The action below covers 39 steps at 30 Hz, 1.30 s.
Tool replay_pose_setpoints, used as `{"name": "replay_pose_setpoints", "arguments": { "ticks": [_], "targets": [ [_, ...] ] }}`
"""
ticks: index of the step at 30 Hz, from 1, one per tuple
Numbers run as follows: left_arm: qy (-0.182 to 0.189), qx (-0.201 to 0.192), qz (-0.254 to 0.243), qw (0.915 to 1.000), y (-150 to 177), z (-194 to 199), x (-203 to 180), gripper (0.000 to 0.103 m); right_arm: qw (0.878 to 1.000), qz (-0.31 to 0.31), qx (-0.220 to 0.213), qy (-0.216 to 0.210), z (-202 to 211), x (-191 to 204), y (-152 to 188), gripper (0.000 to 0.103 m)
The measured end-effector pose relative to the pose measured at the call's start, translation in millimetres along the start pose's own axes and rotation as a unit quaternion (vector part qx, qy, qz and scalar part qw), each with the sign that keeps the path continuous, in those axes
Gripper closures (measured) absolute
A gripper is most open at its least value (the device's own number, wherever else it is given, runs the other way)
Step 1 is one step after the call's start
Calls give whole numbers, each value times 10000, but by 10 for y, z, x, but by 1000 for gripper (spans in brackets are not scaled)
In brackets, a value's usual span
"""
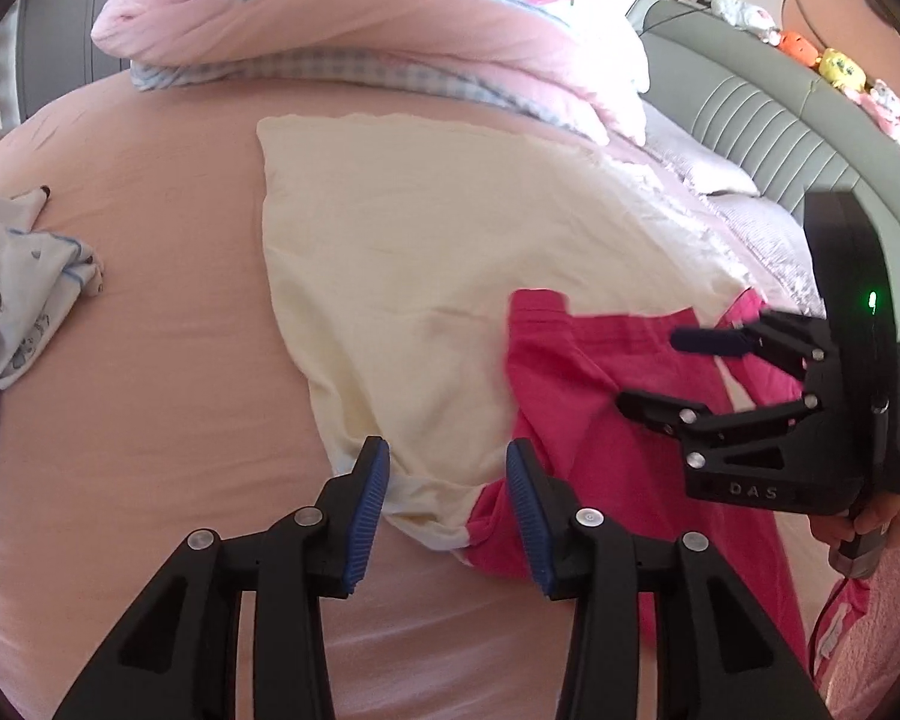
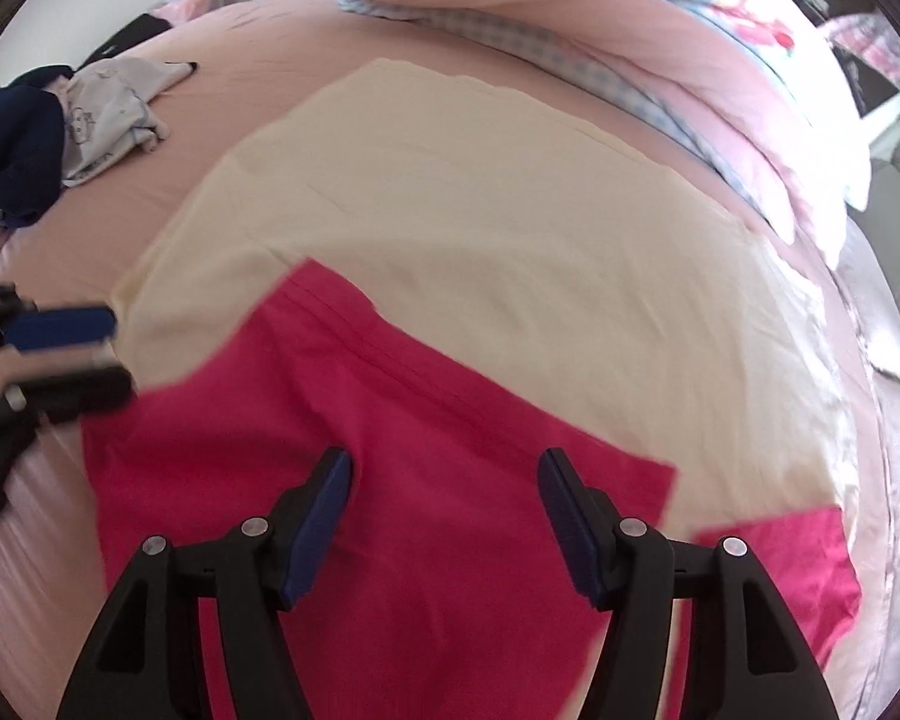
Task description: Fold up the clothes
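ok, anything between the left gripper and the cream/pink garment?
Nothing visible. The left gripper hangs open right over the near edge of the cream and pink garment. The right gripper is open above its pink part.

Cream-and-magenta garment (image 2: 450, 252), pink sheet (image 1: 150, 360), blue-gingham quilt (image 1: 360, 30)

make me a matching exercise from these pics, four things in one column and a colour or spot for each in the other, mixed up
Things:
1. shirt body
2. shirt sleeve
3. quilt
4. printed white garment

Descriptions:
A. folded at the far end of the bed
B. cream, spread flat
C. bright pink, under the right tongs
D. crumpled at the left edge of the bed

Pairs: 1-B, 2-C, 3-A, 4-D
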<state>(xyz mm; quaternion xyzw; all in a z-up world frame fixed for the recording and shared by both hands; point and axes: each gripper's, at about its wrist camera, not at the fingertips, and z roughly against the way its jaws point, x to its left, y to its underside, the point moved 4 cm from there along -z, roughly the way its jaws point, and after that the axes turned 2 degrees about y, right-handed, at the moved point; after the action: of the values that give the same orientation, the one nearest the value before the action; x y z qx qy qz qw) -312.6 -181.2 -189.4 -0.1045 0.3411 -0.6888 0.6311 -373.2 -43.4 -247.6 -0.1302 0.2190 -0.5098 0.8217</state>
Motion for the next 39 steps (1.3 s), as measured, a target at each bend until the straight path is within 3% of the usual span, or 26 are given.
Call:
{"name": "replay_pose_setpoints", "arguments": {
  "ticks": [4, 11, 13, 15, 17, 20, 22, 26, 32, 35, 39],
  "targets": [
    [44, -114, -57, 9999, -41, -11, -70, 65, 9990, -407, 191, 13, 51, -242, 257, 40],
    [71, 355, -374, 9986, 42, -281, -290, 65, 9984, -491, 276, 52, 139, -313, 442, 40],
    [-81, 402, -603, 9973, 80, -339, -376, 64, 9991, -394, 169, 47, 198, -271, 348, 40],
    [-65, 390, -709, 9967, 86, -340, -413, 60, 9983, -431, -292, -254, 333, -230, 155, 40],
    [59, 350, -694, 9970, 93, -316, -384, 60, 9949, -387, -775, -525, 446, -159, -136, 40],
    [74, 170, -438, 9989, 52, -253, -239, 60, 9921, 44, -1041, -698, 405, 49, -598, 40],
    [-166, 53, -370, 9992, 6, -221, -159, 60, 9930, 363, -1014, -482, 263, 204, -842, 40],
    [-280, 4, -395, 9988, -17, -216, -115, 60, 9931, 510, -574, -890, -15, 327, -970, 40],
    [161, 36, -333, 9993, -13, -149, -70, 58, 9924, 850, -286, -837, -166, 441, -696, 40],
    [-10, 60, -406, 9992, -28, -145, -65, 58, 9939, 818, -208, -707, -126, 341, -605, 40],
    [-170, -109, -117, 9997, -99, -120, 5, 58, 9946, 796, -154, -649, -71, 185, -427, 40]
  ]
}}
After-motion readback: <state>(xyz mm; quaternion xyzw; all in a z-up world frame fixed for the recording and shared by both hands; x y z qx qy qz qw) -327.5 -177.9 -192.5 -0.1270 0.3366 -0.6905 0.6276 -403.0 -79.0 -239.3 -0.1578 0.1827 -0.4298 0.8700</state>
